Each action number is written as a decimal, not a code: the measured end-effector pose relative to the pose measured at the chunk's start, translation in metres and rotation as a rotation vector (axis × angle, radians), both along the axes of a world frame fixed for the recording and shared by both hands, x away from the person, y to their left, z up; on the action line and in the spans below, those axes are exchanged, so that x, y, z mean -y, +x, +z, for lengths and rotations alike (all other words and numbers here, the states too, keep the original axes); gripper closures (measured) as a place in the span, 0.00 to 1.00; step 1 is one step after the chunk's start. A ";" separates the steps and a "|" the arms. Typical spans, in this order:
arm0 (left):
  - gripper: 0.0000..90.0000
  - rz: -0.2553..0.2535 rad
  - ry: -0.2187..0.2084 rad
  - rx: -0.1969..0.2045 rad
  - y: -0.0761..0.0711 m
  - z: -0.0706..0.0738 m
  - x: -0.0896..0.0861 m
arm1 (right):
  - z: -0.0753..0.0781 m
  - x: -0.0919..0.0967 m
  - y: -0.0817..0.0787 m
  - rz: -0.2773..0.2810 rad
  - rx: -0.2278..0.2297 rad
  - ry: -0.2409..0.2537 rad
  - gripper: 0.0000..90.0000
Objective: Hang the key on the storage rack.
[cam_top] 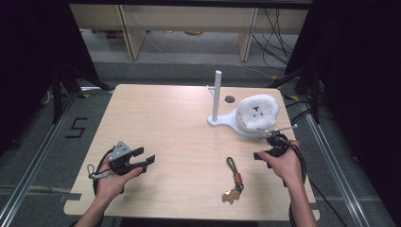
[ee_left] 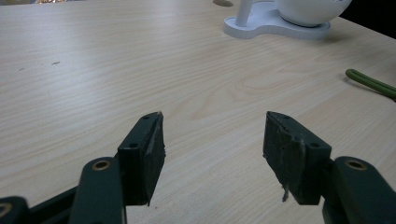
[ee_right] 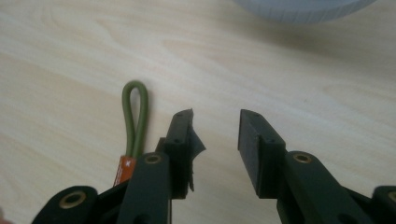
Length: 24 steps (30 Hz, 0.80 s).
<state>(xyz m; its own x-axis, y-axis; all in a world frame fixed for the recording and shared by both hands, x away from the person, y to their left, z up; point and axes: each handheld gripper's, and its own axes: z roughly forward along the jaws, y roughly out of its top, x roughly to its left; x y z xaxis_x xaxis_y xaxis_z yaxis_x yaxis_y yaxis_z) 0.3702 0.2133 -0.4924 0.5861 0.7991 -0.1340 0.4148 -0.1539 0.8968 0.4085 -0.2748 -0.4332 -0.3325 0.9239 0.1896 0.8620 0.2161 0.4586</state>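
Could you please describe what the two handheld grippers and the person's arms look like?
Both the left gripper and right gripper are black, each with two flat-padded jaws pinned by brass-coloured rivets. The left carries a grey three-cornered plate on top; black cables trail from both. The forearms are bare, with no sleeves in view.

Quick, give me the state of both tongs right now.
Left tongs: open, nothing between the jaws.
Right tongs: open, holding nothing; the green keychain loop lies just outside one jaw.
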 end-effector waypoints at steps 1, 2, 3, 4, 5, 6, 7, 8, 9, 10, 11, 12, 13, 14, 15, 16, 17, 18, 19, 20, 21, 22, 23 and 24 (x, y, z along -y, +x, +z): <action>0.42 -0.001 -0.004 -0.001 0.000 0.000 0.001 | -0.002 -0.002 0.000 0.003 -0.014 -0.003 0.74; 0.42 -0.002 -0.007 0.000 0.000 0.001 0.002 | -0.003 -0.004 0.000 0.003 -0.035 -0.004 0.74; 0.42 -0.003 -0.009 0.000 0.000 0.001 0.002 | -0.004 -0.008 -0.001 -0.015 -0.064 -0.001 0.75; 0.42 -0.003 -0.009 0.000 0.000 0.001 0.002 | -0.006 -0.010 -0.002 -0.006 -0.078 -0.023 0.75; 0.42 -0.013 -0.005 -0.002 -0.001 0.001 0.004 | -0.008 -0.014 -0.003 0.003 -0.095 -0.019 0.76; 0.42 -0.018 -0.011 -0.002 -0.002 0.001 0.005 | -0.008 -0.017 -0.004 0.006 -0.104 -0.018 0.77; 0.42 -0.020 -0.010 -0.001 -0.002 0.001 0.006 | -0.010 -0.020 -0.005 0.014 -0.116 -0.023 0.77; 0.42 -0.024 -0.008 -0.002 -0.002 0.001 0.006 | -0.011 -0.024 -0.005 0.030 -0.127 -0.023 0.78; 0.42 -0.027 -0.008 -0.005 -0.003 0.001 0.007 | -0.012 -0.029 -0.006 0.031 -0.147 -0.029 0.78; 0.42 -0.036 -0.009 0.000 -0.004 0.001 0.008 | -0.014 -0.033 -0.006 0.038 -0.160 -0.026 0.79; 0.42 -0.041 -0.013 0.004 -0.004 0.001 0.008 | -0.016 -0.038 -0.006 0.051 -0.186 -0.044 0.79; 0.42 -0.042 -0.014 0.004 -0.005 0.001 0.009 | -0.019 -0.042 -0.005 0.062 -0.201 -0.052 0.80; 0.42 -0.043 -0.013 0.004 -0.005 0.001 0.009 | -0.022 -0.045 -0.005 0.070 -0.214 -0.061 0.80; 0.42 -0.043 -0.012 0.003 -0.005 0.001 0.009 | -0.024 -0.047 -0.005 0.076 -0.227 -0.064 0.80; 0.41 -0.041 -0.012 0.002 -0.005 0.001 0.009 | -0.026 -0.049 -0.004 0.093 -0.225 -0.072 0.80; 0.41 -0.035 -0.004 -0.003 -0.005 0.001 0.008 | -0.028 -0.051 -0.004 0.092 -0.229 -0.078 0.80; 0.41 -0.036 -0.005 -0.004 -0.005 0.001 0.009 | -0.030 -0.054 -0.004 0.094 -0.243 -0.075 0.79; 0.41 -0.037 -0.006 -0.003 -0.005 0.000 0.009 | -0.031 -0.054 -0.003 0.106 -0.244 -0.071 0.79; 0.41 -0.033 0.001 -0.007 -0.005 0.001 0.009 | -0.031 -0.057 -0.003 0.097 -0.257 -0.077 0.78; 0.41 -0.033 0.001 -0.007 -0.005 0.001 0.009 | -0.031 -0.057 -0.003 0.097 -0.257 -0.077 0.78; 0.41 -0.043 -0.009 -0.005 -0.004 0.000 0.009 | -0.032 -0.059 -0.003 0.110 -0.267 -0.078 0.77; 0.41 -0.040 -0.008 -0.005 -0.004 -0.001 0.009 | -0.033 -0.062 -0.004 0.106 -0.284 -0.089 0.76; 0.41 -0.037 -0.004 -0.007 -0.004 -0.001 0.009 | -0.036 -0.065 -0.004 0.117 -0.304 -0.088 0.75; 0.41 -0.037 -0.003 -0.007 -0.005 -0.001 0.009 | -0.038 -0.066 -0.004 0.132 -0.294 -0.087 0.74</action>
<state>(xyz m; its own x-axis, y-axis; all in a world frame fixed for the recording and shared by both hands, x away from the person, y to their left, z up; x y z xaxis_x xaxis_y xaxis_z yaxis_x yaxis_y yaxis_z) 0.3656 0.2040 -0.4930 0.6142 0.7765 -0.1409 0.4154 -0.1663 0.8943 0.4046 -0.2086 -0.4710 -0.3932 0.8934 0.2173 0.9166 0.3623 0.1690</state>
